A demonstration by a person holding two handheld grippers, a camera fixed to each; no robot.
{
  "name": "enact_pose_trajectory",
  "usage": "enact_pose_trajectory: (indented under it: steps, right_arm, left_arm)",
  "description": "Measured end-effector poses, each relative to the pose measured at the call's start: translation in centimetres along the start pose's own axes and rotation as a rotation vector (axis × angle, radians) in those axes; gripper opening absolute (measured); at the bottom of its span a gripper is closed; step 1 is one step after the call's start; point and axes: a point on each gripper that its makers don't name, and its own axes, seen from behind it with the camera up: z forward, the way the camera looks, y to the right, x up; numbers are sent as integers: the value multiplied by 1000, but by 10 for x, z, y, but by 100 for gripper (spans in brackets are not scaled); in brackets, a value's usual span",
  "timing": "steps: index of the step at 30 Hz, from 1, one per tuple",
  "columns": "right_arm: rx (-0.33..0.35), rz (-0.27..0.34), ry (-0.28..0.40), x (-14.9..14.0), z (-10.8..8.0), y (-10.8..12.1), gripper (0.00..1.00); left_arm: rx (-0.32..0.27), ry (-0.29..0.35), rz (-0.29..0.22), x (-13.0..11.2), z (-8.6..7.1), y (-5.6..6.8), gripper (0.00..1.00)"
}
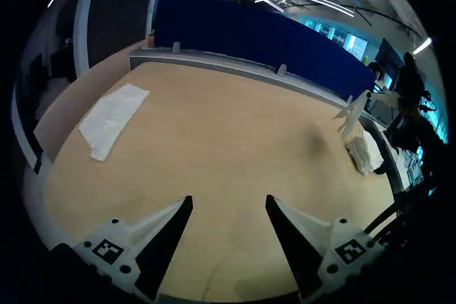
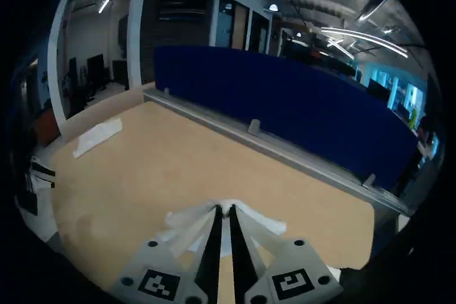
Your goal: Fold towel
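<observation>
Nearest, the right gripper [image 2: 224, 213] pinches the white towel [image 2: 179, 218] at 6 o'clock, apparently the pick-up step. The left gripper [image 1: 228, 204] hangs wide and empty above the table [image 1: 228, 133]; next it likely needs a second corner. A folded cloth [image 1: 111, 118] lies far off at 10 o'clock.

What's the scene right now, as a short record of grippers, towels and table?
table: light wood, blue divider along the far edge
left gripper: open, empty, over bare wood
right gripper: shut on held towel
held towel: white, crumpled, pinched between both fingers
folded towel: white, lying flat, far left in both views, apart from both grippers
</observation>
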Motion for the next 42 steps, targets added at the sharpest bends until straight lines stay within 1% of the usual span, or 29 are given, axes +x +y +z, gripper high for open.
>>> enact_pose_trajectory:
  steps: [9, 14, 23, 29, 36, 42]
  right_arm:
    - [-68, -8, -29, -2, -6, 65, 9]
    - [-107, 1, -37, -2, -11, 98, 9]
    - [-170, 19, -54, -9, -23, 148, 9]
    - [-191, 41, -54, -16, -31, 164, 9]
    - [-208, 47, -45, -17, -41, 173, 9]
    - [-218, 47, -39, -14, -50, 180, 9]
  left_arm:
    - [3, -8, 12, 3, 7, 7, 95]
    - [5, -9, 17, 6, 10, 10, 95]
    - [9, -20, 22, 7, 11, 16, 95]
    - [5, -23, 30, 7, 12, 23, 95]
    - [-1, -27, 46, 8, 17, 29, 95]
    - [-10, -21, 59, 10, 16, 35, 95]
